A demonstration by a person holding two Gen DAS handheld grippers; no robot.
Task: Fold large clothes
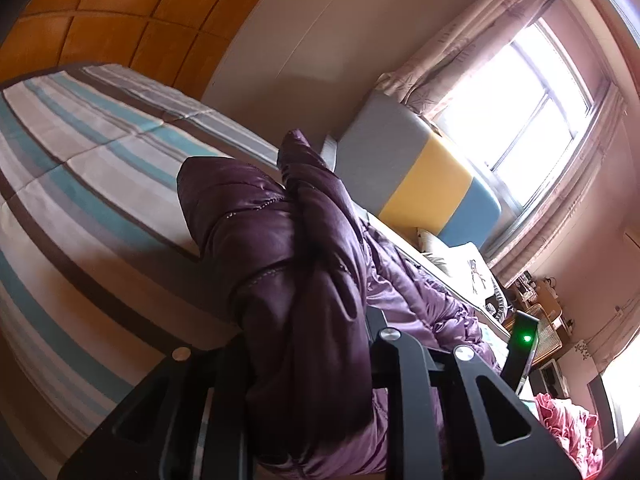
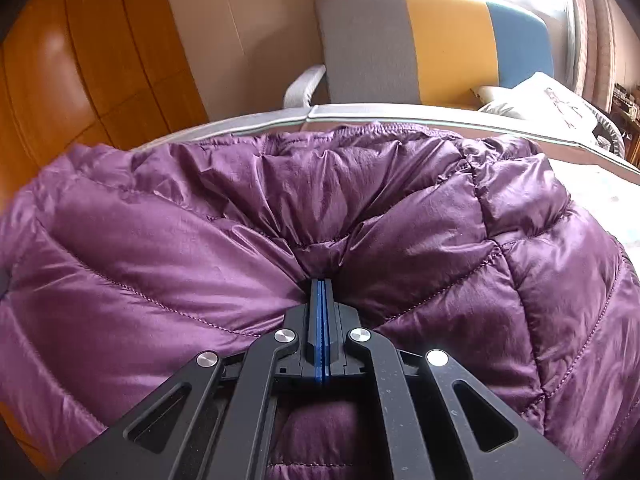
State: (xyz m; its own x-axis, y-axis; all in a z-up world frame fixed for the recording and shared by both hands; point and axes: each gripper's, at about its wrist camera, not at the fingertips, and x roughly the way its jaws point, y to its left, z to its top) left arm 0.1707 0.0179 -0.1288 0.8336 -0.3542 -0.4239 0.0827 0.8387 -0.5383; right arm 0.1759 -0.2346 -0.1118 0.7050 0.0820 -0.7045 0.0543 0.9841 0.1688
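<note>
A puffy purple quilted jacket [image 2: 200,248] lies over the bed and fills most of the right wrist view. My right gripper [image 2: 322,280] is shut, its blue pads pressed together on a pinch of the jacket's fabric, and creases fan out from the tips. In the left wrist view a thick fold of the same jacket [image 1: 280,240] stands up bunched between the jaws of my left gripper [image 1: 308,340], which is shut on it and holds it above the bed. That fold hides the left fingertips.
A bed with a striped cover [image 1: 80,168] spreads to the left. A grey, yellow and blue headboard [image 2: 440,40] and a pillow [image 2: 548,96] stand behind. Wooden wardrobe doors [image 1: 120,12] lie far left, a bright window [image 1: 532,108] and pink cloth [image 1: 568,428] right.
</note>
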